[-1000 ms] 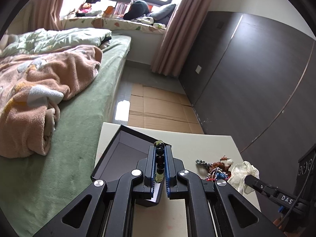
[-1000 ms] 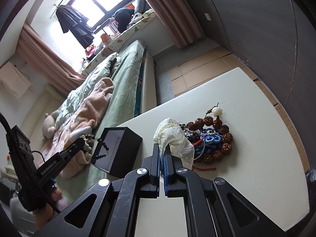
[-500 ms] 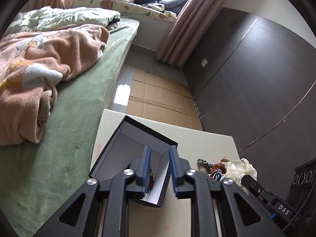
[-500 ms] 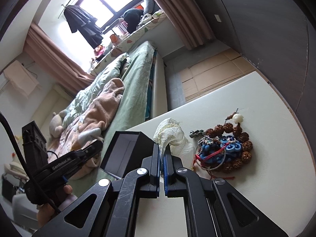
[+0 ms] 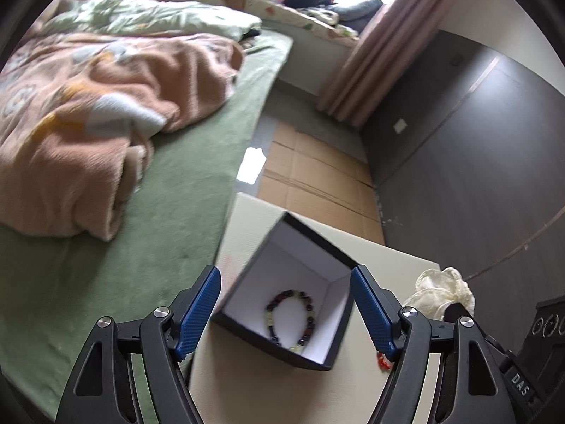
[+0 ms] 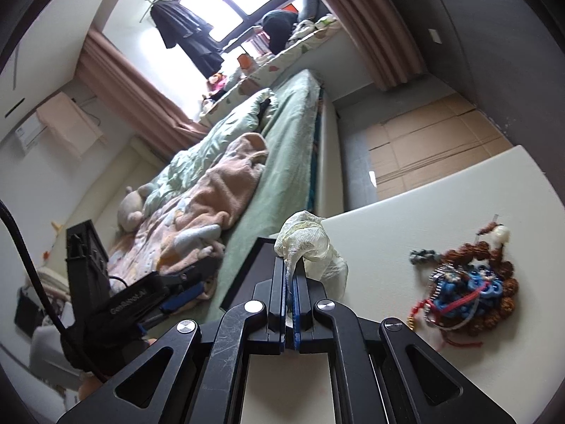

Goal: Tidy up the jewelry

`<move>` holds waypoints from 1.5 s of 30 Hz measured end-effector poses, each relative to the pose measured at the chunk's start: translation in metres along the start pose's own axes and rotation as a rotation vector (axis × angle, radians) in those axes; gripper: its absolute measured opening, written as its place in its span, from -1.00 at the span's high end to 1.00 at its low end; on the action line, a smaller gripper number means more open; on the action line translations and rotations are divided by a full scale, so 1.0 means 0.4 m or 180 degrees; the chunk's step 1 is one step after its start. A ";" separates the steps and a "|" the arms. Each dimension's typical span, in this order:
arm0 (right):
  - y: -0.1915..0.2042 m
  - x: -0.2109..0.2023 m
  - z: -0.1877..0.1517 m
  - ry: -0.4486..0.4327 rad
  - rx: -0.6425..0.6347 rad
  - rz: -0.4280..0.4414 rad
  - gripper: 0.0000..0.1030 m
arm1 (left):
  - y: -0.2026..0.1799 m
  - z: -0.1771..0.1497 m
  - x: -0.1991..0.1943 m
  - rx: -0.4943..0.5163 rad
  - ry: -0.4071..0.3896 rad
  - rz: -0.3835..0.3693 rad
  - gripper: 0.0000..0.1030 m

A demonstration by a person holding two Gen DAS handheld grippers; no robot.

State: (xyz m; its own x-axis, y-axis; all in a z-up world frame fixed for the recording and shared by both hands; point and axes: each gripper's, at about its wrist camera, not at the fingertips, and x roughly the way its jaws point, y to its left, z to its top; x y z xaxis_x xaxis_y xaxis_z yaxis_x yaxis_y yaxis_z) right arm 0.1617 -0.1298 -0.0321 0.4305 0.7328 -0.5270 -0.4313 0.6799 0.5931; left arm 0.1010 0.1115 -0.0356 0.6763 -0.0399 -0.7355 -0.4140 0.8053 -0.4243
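Note:
A black box (image 5: 300, 247) with a white inside sits on the cream table (image 5: 243, 219). A beaded bracelet (image 5: 291, 318) of dark and pale green beads lies inside it. My left gripper (image 5: 286, 304) is open wide above the box and holds nothing. My right gripper (image 6: 289, 275) is shut on a cream fabric pouch (image 6: 305, 240), held above the table beside the box edge (image 6: 243, 275). The pouch also shows in the left wrist view (image 5: 441, 291). A tangled pile of jewelry (image 6: 466, 289) with brown beads, blue rings and red cord lies on the table to the right.
A bed with a green sheet (image 5: 141, 254) and a pink blanket (image 5: 88, 113) runs along the table's left side. Cardboard (image 5: 314, 183) covers the floor beyond the table. A dark wall (image 5: 476, 141) stands on the right.
My left gripper held the bracelet between shut fingers, then opened wide; the bracelet now lies in the box. My right gripper stayed shut on the pouch and moved left, nearer the box.

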 end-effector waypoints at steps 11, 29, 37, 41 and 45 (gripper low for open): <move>0.067 0.120 -0.031 0.0104 0.0092 0.0520 0.69 | 0.043 -0.008 -0.038 -0.0088 -0.0169 0.0220 -0.49; -0.016 -0.021 -0.030 -0.0081 0.0300 0.0097 -0.91 | -0.024 -0.066 -0.051 0.0017 -0.0119 -0.0167 -0.49; -0.100 -0.135 -0.024 -0.0272 0.0528 -0.0208 -1.00 | -0.120 -0.098 -0.041 0.0433 -0.0090 -0.0275 -0.49; -0.124 -0.164 -0.024 -0.0275 0.0574 -0.0275 -1.00 | -0.160 -0.116 -0.025 0.0571 -0.0013 -0.0360 -0.49; -0.157 -0.183 -0.031 -0.0260 0.0722 -0.0328 -1.00 | -0.197 -0.130 -0.004 0.0632 0.0077 -0.0426 -0.49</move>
State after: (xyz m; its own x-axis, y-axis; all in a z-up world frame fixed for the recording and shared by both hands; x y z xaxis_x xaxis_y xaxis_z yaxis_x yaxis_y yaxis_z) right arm 0.1474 -0.2257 -0.0383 0.5295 0.6490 -0.5463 -0.1970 0.7204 0.6649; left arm 0.1009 0.0175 -0.0286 0.7013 -0.1664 -0.6931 -0.1921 0.8923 -0.4086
